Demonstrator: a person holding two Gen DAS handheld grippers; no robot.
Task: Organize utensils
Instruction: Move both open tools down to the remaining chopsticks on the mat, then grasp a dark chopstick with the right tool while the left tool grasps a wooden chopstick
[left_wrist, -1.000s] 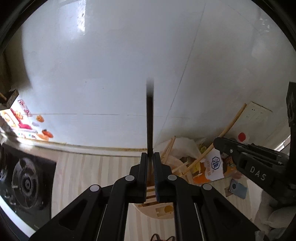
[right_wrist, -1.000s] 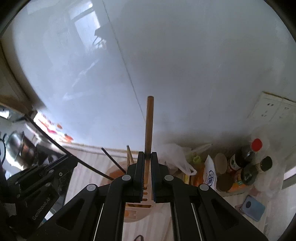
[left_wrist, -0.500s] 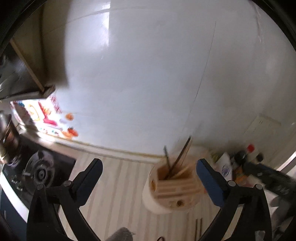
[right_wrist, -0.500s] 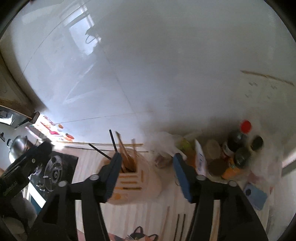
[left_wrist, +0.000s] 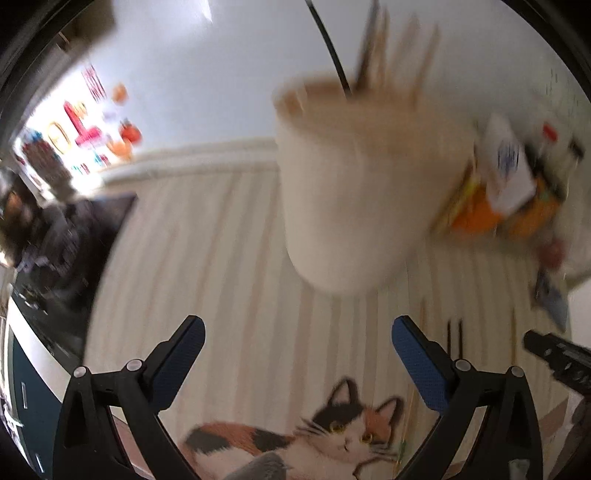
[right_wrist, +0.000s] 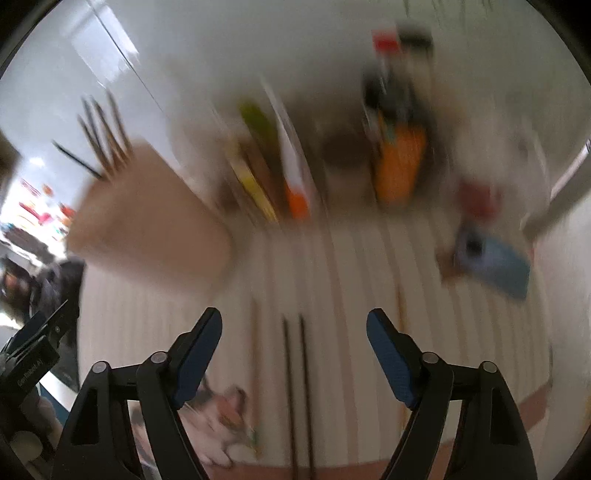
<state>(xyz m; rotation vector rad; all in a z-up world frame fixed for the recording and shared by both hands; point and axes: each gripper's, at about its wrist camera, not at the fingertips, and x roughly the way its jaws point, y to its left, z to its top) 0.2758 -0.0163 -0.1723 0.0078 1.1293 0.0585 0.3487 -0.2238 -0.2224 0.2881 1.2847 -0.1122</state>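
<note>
Both claws are gaping empty — the left claw facing the holder, the right claw hanging over two dark chopsticks lying on the tabletop. Likely step: fetching another utensil — next, lowering and pinching one stick.

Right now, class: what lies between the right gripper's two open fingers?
In the right wrist view, the right gripper frames a dark chopstick pair lying on the striped mat.

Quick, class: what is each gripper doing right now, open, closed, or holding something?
Left gripper: open, holding nothing.
Right gripper: open, holding nothing.
</note>
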